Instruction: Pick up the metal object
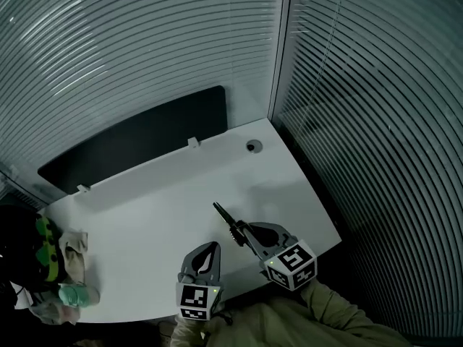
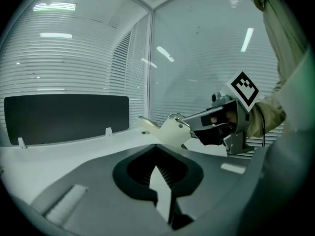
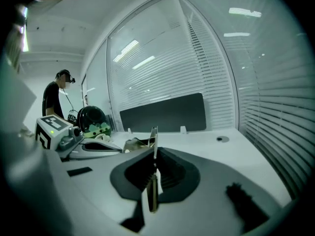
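Your right gripper point(image 1: 249, 233) holds the metal object point(image 1: 226, 217).
Its jaws pinch the thin strip edge-on, and it juts out past their tips over the white desk point(image 1: 145, 215). Your left gripper point(image 1: 208, 250), just beside it, is closed on nothing.

A white counter point(image 1: 159, 215) fills the frame's middle; crumpled cloths point(image 1: 74, 248) lie at its lower-left end, a round grommet point(image 1: 252, 147) near its upper-right corner.
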Motion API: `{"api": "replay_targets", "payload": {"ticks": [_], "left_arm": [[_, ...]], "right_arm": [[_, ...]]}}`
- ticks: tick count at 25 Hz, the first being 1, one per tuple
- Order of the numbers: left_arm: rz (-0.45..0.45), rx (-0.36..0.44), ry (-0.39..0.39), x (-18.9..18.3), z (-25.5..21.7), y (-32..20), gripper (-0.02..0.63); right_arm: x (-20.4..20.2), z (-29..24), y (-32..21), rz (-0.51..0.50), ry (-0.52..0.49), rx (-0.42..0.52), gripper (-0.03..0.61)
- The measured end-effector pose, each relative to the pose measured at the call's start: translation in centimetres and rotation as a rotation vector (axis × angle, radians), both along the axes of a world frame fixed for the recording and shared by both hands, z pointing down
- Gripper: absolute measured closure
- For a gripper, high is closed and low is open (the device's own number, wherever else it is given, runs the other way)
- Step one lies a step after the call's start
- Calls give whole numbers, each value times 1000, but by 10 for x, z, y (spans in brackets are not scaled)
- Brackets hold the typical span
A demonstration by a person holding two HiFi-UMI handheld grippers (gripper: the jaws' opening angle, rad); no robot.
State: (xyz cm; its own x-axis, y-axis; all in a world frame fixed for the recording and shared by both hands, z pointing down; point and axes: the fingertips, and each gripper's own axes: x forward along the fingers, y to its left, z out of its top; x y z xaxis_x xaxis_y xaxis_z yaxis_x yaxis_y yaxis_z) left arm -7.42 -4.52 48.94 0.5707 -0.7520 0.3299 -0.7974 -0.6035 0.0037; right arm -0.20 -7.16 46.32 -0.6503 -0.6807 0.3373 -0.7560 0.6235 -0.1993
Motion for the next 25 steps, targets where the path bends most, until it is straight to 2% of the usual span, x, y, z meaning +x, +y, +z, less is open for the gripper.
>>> {"api": "replay_targets", "payload": {"ticks": [4,9,13,25], "left_arm": [[48,69,32,6,-24,5,607],[112,129,57,17,-45,14,607],[133,139,65,23,-49,17,607],[112,149,70,19,-51,22,607]], "right_arm": [[11,-15,10,44,-65,2,574],[19,-28,22,87,-97,19,574],[25,-35,27,102,-115,33,574],[29,-35,33,106,-129,44,574]]}}
